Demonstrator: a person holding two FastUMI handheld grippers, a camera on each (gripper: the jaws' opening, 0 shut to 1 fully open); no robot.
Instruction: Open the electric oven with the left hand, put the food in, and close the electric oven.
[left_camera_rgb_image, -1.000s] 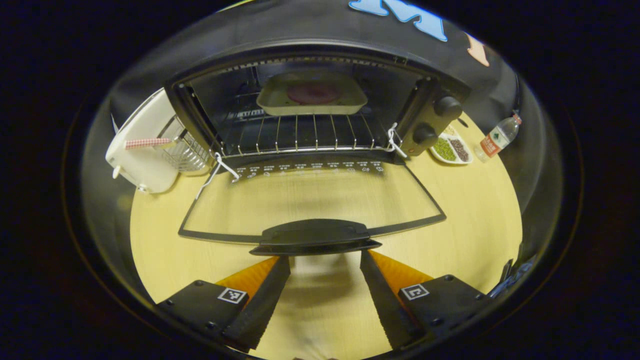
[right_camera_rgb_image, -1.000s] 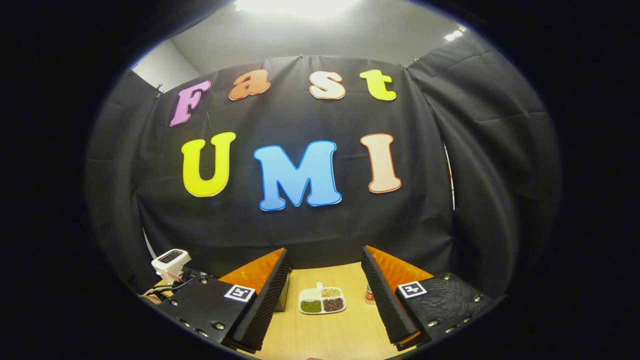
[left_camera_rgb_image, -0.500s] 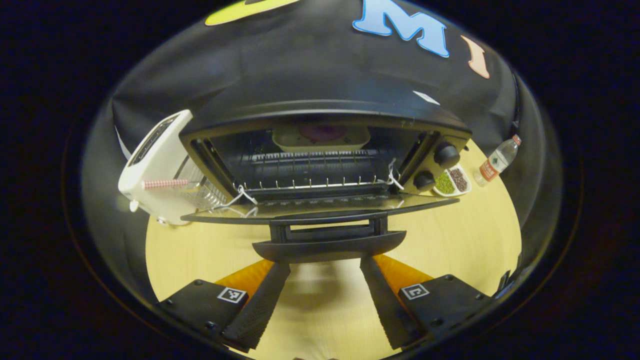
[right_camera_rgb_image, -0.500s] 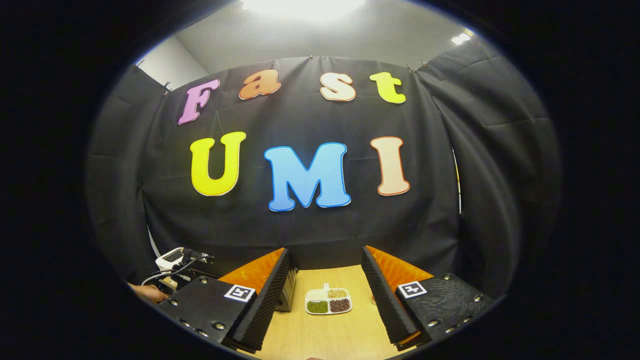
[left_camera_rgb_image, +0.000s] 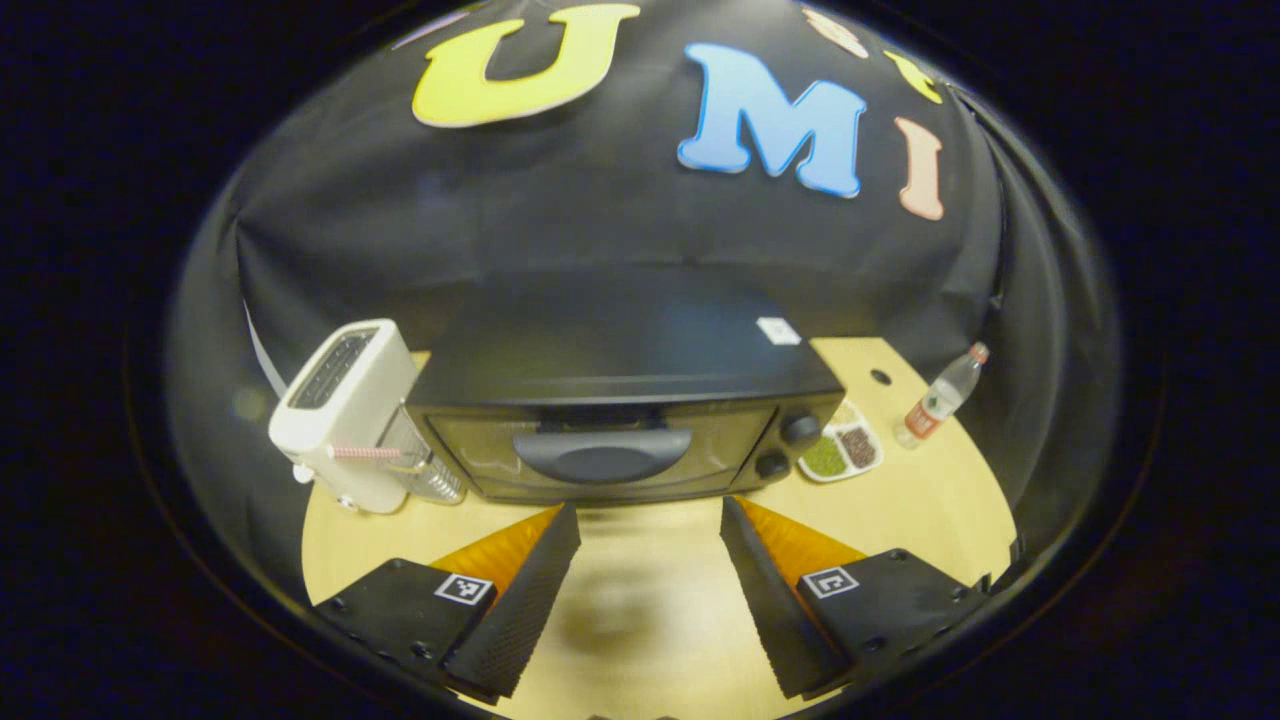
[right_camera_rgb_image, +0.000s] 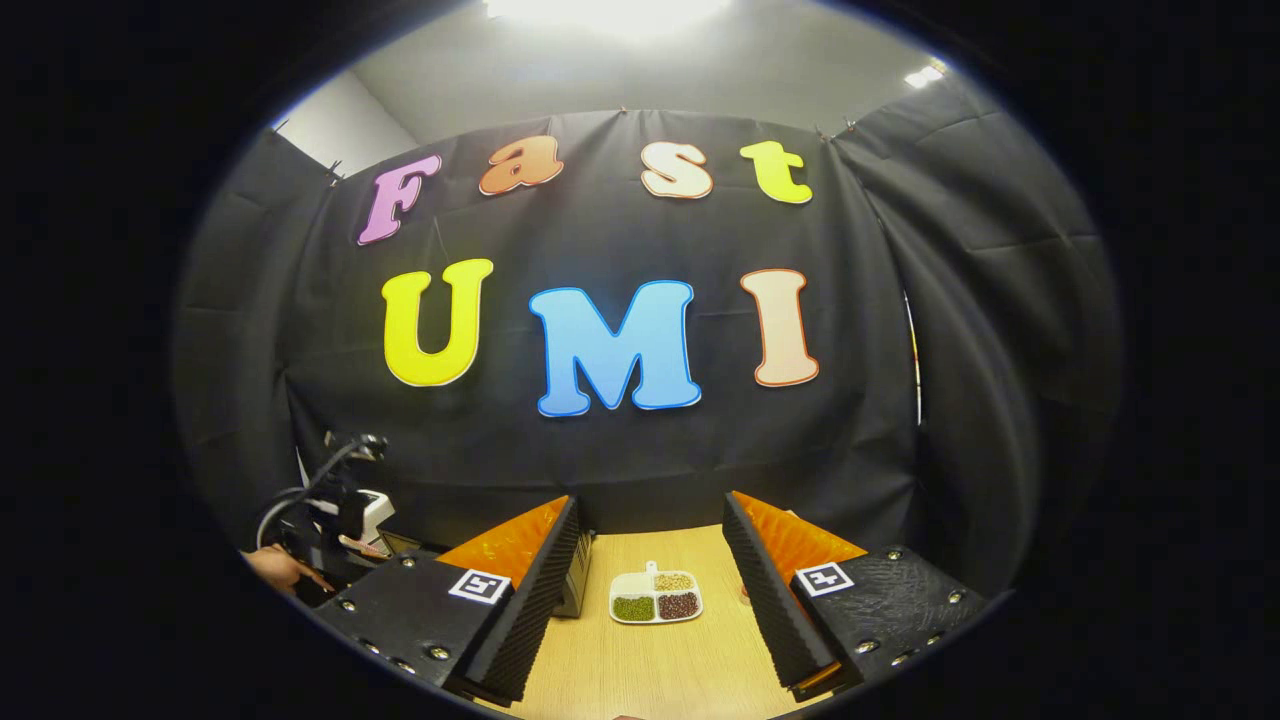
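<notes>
The black electric oven (left_camera_rgb_image: 620, 400) stands on the wooden table (left_camera_rgb_image: 900, 510) with its door shut and the curved handle (left_camera_rgb_image: 603, 455) facing me. The dark door glass hides the food inside. My left gripper (left_camera_rgb_image: 650, 510) is open, a short way in front of the door and below the handle, touching nothing. My right gripper (right_camera_rgb_image: 650, 505) is open and holds nothing, raised over the table to the oven's right. The oven's corner (right_camera_rgb_image: 577, 590) peeks out behind its left finger. The left gripper (right_camera_rgb_image: 320, 515) and a hand (right_camera_rgb_image: 270, 568) show at the far left of the right gripper view.
A white toaster (left_camera_rgb_image: 345, 415) stands against the oven's left side, with a glass (left_camera_rgb_image: 430, 480) in front of it. A divided white dish of beans (left_camera_rgb_image: 840, 452) (right_camera_rgb_image: 655, 597) lies right of the oven. A small bottle (left_camera_rgb_image: 940, 395) stands farther right.
The oven door swung up from lying flat open to fully shut, hiding the tray of food. My left gripper rose and drew back from the handle. The right gripper barely moved.
</notes>
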